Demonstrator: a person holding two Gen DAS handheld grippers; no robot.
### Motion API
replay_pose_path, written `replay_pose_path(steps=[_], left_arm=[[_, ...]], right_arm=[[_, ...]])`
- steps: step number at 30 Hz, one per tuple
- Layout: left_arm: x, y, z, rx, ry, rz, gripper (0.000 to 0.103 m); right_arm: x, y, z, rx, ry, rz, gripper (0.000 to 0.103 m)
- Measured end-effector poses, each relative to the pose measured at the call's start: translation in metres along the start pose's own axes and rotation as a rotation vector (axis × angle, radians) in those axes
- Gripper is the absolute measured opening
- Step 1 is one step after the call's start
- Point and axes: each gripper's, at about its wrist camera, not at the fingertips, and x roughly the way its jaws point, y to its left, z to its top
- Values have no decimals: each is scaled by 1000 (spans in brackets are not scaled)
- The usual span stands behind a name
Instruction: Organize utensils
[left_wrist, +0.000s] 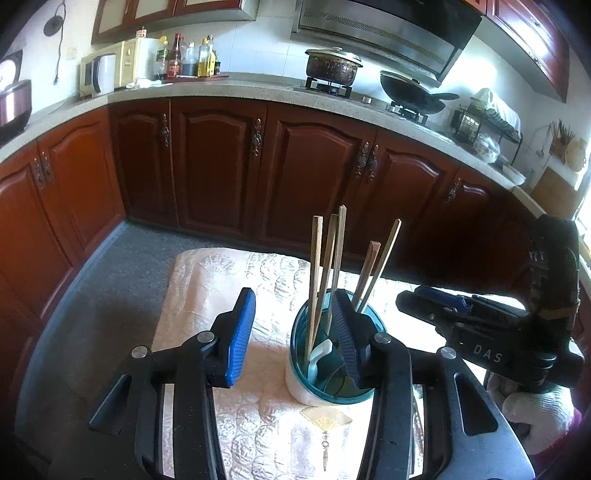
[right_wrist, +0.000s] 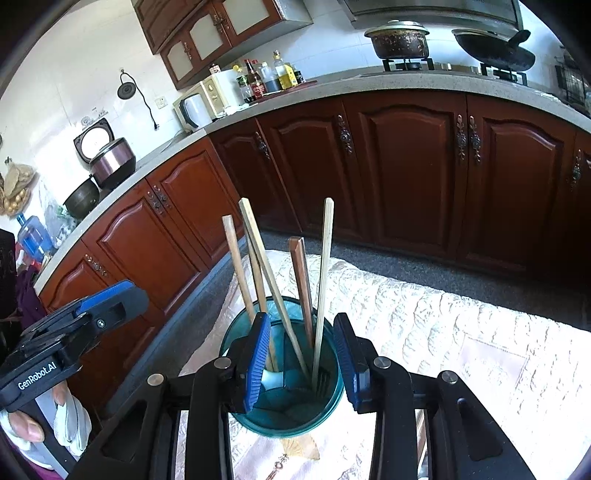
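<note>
A cup (right_wrist: 282, 406) stands on a cloth (right_wrist: 461, 332) that covers a table, low in the middle of the right wrist picture. Five chopsticks (right_wrist: 258, 258) stand in the cup and lean apart. A fork (right_wrist: 320, 382) sits deep inside it too. Behind the table is the floor (right_wrist: 406, 258), and behind the floor runs a row of cupboards (right_wrist: 406, 166). A counter (right_wrist: 332, 88) lies on top of the cupboards. On the counter, in the upper middle, bottles (right_wrist: 266, 79) stand beside a microwave (right_wrist: 207, 98). A pot (right_wrist: 400, 40) and a pan (right_wrist: 495, 48) sit on the stove in the upper right. A rice cooker (right_wrist: 110, 158) stands at the left.
</note>
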Motion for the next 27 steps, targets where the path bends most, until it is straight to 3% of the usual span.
replay_pose_path(steps=[9,27], left_arm=[[-7,-10,-19,32,-3,35,42],[-7,-45,-68,81,57,13,43]], right_arm=[[-15,2,-22,-5,11,-24,37],[-47,-24,-80,29,57,-91,38]])
